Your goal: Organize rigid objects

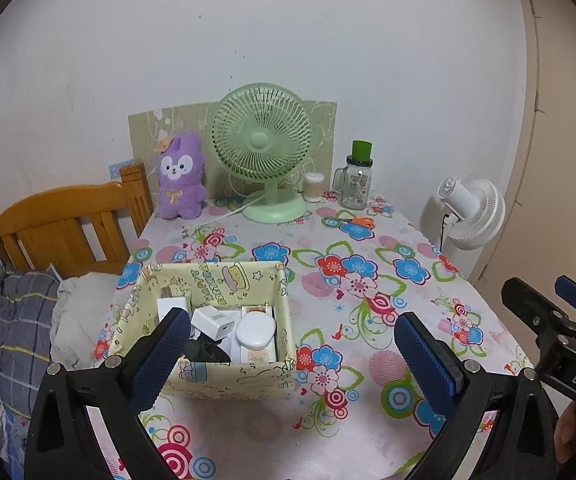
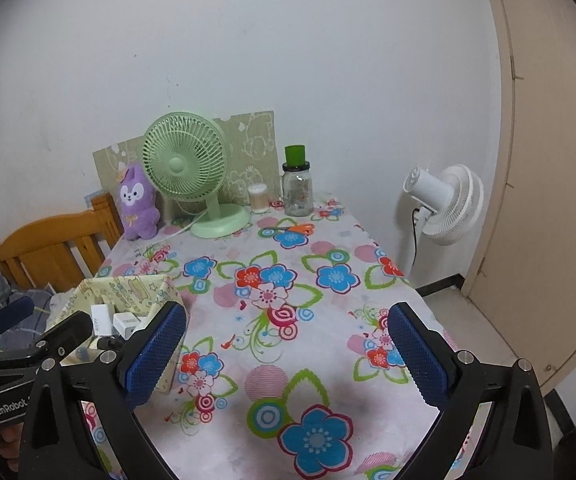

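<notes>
Both grippers are held above the near edge of the desk (image 2: pixel 328 240), which is covered with a flowered cloth.

Left gripper (image 1: pixel 292 340): fingers (image 1: pixel 160 356) spread wide, nothing between the pads. It hangs over the near right part of the yellow patterned box (image 1: pixel 232 380), touching nothing.

Right gripper (image 2: pixel 288 344): fingers (image 2: pixel 416 352) spread wide over bare cloth, nothing between them. In the left wrist view it shows at the right edge, beside the left gripper.

The box stands on the near left part of the desk, open at the top. Inside it lie the rigid objects: a white charger plug (image 1: pixel 214 322), a round white case (image 1: pixel 255 330) on a flat printed packet, a white carton (image 1: pixel 170 306) against the left wall, and a black item (image 1: pixel 208 352) at the front that I cannot identify. The desk surface around the box carries no loose small objects.

Along the far edge of the desk, against the wall, stand a purple plush toy (image 1: pixel 180 178), a green desk fan (image 1: pixel 266 148), a tub of cotton swabs (image 1: pixel 314 187) and a glass jar with a green cap (image 1: pixel 356 180). Orange-handled scissors (image 1: pixel 358 222) lie flat in front of the jar.

Beside the desk on the right stands a white floor fan (image 2: pixel 446 204). To the left are a wooden bed headboard (image 1: pixel 60 232) and plaid bedding (image 1: pixel 4 320).
</notes>
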`<state>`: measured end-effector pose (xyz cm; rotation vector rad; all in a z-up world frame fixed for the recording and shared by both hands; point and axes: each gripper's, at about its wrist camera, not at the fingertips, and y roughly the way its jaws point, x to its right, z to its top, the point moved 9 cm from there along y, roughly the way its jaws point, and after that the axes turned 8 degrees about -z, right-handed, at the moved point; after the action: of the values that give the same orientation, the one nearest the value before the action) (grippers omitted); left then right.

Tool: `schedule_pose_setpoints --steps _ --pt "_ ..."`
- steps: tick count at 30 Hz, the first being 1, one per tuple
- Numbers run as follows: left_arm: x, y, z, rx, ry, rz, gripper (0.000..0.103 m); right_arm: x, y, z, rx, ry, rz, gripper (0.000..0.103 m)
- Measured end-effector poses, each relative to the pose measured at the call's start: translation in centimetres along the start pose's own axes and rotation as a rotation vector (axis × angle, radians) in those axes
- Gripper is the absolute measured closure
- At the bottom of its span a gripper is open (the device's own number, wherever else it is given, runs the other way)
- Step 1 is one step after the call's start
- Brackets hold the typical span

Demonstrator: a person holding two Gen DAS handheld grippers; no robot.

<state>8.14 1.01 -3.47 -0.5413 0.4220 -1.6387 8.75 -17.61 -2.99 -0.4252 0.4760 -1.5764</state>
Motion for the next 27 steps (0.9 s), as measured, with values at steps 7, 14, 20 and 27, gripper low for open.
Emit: schedule_pose_setpoints --steps 7,14,20,27 --pt "0.20 -0.05 -0.04 -0.009 -0.002 -0.003 0.000 -0.23 -0.20 0.08 0.010 -0.012 -0.005 0.000" --pt "0.41 -0.20 -0.12 -0.010 0.000 -0.004 0.000 -0.34 -0.46 0.11 0.018 -0.014 -0.011 0.000" --pt "0.40 -0.53 0.18 0.002 -0.002 -0.007 0.000 -0.37 -0.76 0.54 0.031 -0.008 -0.014 0.000" --pt "0.40 -0.52 0.18 0.003 -0.003 -0.007 0.000 -0.30 -0.73 0.68 0.027 0.000 -0.009 0.000"
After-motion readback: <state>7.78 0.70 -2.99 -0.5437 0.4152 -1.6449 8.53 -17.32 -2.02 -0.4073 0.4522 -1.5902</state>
